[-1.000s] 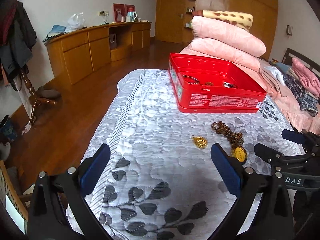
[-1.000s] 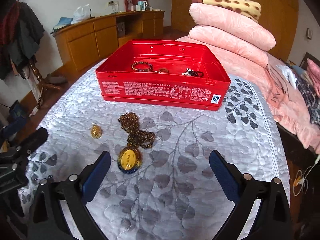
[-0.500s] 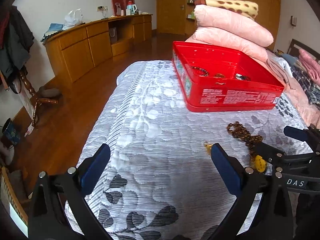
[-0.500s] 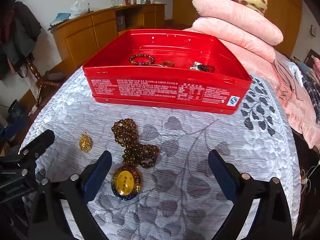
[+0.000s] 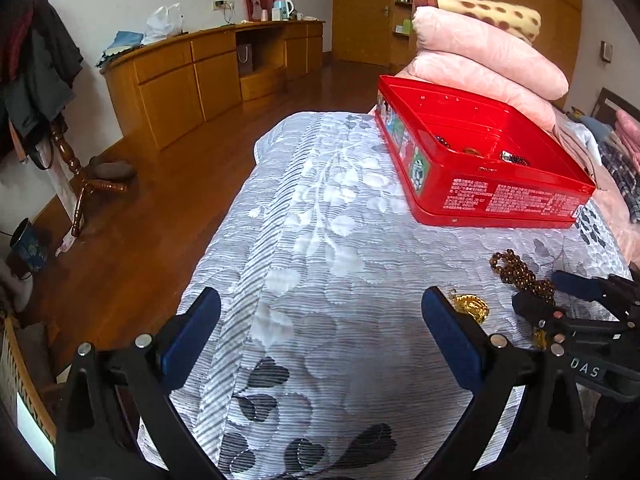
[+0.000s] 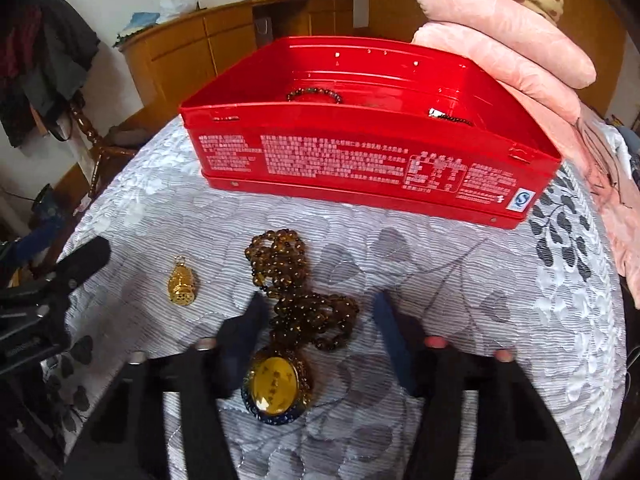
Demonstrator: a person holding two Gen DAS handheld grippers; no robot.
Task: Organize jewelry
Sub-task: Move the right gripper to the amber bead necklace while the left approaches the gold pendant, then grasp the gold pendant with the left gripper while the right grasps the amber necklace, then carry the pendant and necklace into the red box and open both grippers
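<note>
Bead necklace (image 6: 308,304) between closing right gripper (image 6: 320,320) fingers

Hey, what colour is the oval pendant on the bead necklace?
The pendant is yellow with a dark blue rim, clearest in the right wrist view.

Both handheld tools are built of matte black plastic arms that fork into two fingers, each lined with a dark blue pad. On the left gripper (image 5: 320,322), silver screws sit below the pads. The right gripper (image 6: 320,332) carries similar screws and white "DAS" lettering on its body.
</note>
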